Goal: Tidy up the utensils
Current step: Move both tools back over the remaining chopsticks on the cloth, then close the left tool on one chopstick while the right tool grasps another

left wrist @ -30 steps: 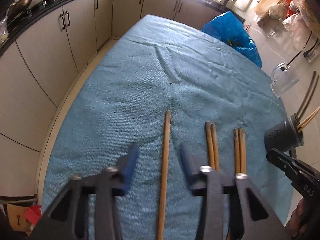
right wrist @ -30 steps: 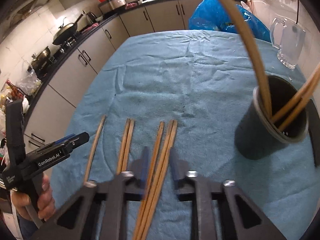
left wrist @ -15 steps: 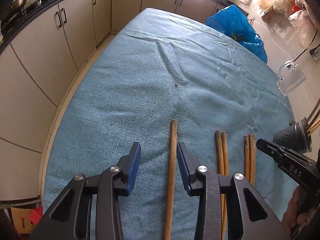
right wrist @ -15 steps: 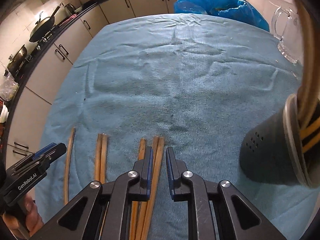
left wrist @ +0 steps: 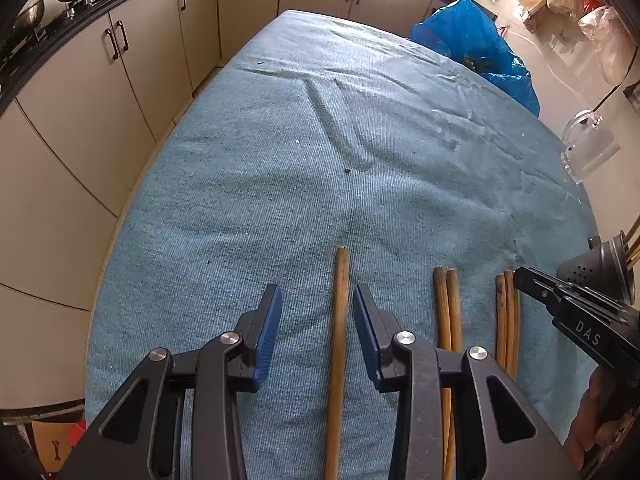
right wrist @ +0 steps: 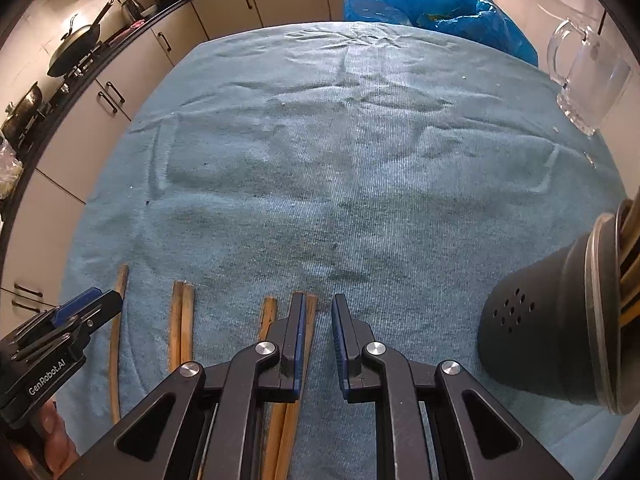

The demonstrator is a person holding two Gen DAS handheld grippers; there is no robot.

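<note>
Left wrist view: the left tool [left wrist: 316, 304] hangs wide open astride a single chopstick [left wrist: 338, 344] on the blue-clothed worktop [left wrist: 280, 184], apparently lined up to grip it. Right wrist view: the right tool [right wrist: 319, 312], narrowly open and empty, sits beside a chopstick bundle [right wrist: 294, 396], left of the dark holder [right wrist: 540, 328] where utensils belong.

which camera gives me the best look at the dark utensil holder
The right wrist view. There the dark utensil holder fills the lower right, showing its perforated side, rim and the chopsticks standing inside. The left wrist view catches only a small part of it at the right edge, behind the right gripper.
</note>
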